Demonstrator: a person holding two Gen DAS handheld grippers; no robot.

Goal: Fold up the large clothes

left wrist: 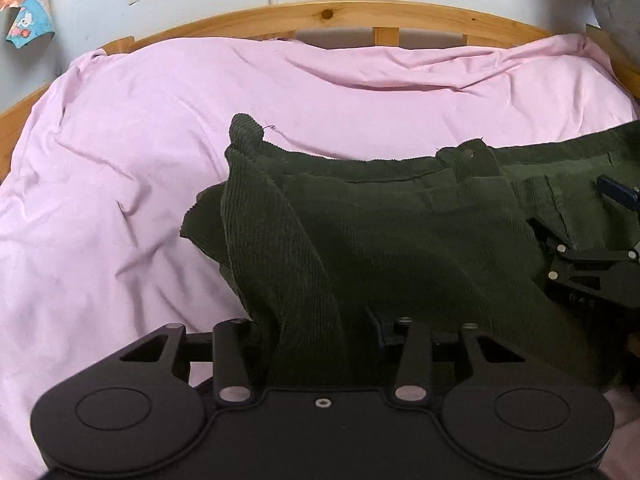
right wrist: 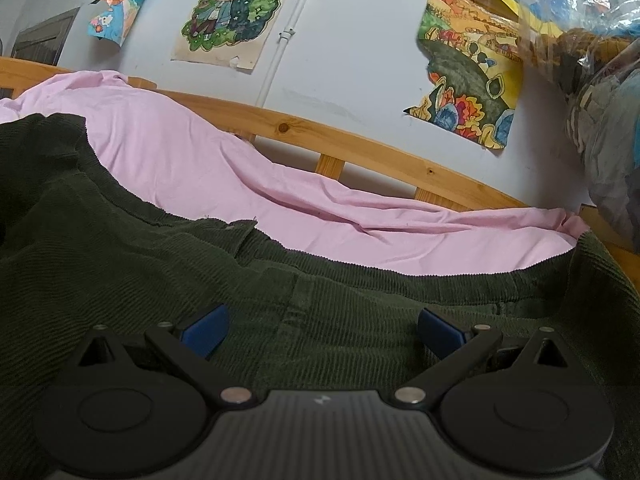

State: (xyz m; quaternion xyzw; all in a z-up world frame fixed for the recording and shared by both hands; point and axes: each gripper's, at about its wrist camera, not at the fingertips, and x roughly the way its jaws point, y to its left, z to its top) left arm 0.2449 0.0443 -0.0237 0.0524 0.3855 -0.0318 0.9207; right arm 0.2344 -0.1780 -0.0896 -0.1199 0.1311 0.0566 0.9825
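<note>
The left claw [left wrist: 320, 332] pinches a thick fold of the dark green corduroy garment [left wrist: 400, 232], which may slip free because the right claw [right wrist: 320, 336], jaws wide, only rests on the cloth beside it.

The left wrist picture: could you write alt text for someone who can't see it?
A dark green corduroy garment lies on a pink bedsheet, one fold of it rising between the fingers of the left gripper at the bottom of the picture. The right gripper rests on the garment at the right edge; a wooden bed frame curves behind.
</note>
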